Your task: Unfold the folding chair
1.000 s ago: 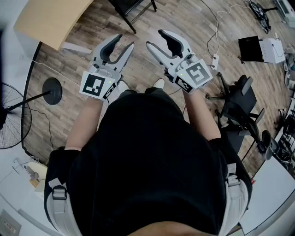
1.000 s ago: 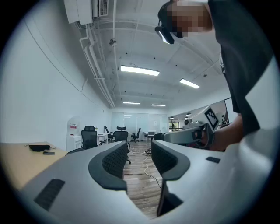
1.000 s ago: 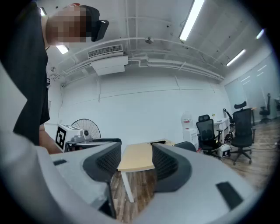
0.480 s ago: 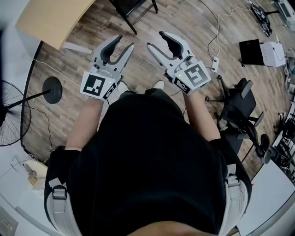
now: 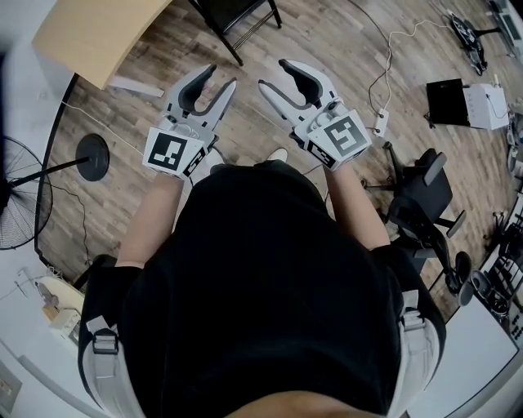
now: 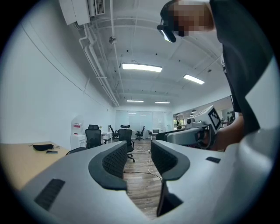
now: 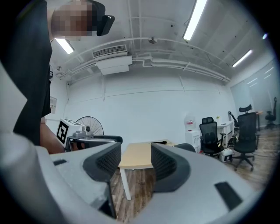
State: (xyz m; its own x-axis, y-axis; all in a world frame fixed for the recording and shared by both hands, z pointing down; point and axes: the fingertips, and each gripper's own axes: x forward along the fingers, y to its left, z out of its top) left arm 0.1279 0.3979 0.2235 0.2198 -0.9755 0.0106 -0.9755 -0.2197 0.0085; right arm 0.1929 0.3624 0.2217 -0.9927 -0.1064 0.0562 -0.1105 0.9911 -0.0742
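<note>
A black-framed chair (image 5: 233,18) stands on the wood floor at the top of the head view, cut off by the frame's edge; I cannot tell whether it is folded. My left gripper (image 5: 217,78) is held level in front of the person's body, open, with nothing between its fingers. Beside it my right gripper (image 5: 274,73) is also open and empty. Both point toward the chair and are well short of it. In the left gripper view the left gripper (image 6: 139,158) frames only floor. In the right gripper view the right gripper (image 7: 134,164) frames the table.
A light wooden table (image 5: 98,33) is at the far left, with a standing fan (image 5: 18,200) and its round base (image 5: 91,159) below it. A black office chair (image 5: 425,196) stands at the right. A white cable (image 5: 380,77) and a black box (image 5: 445,86) lie on the floor.
The person and both grippers have edged forward toward the black chair, and a little more of it shows at the top. Both pairs of jaws stand as before.
</note>
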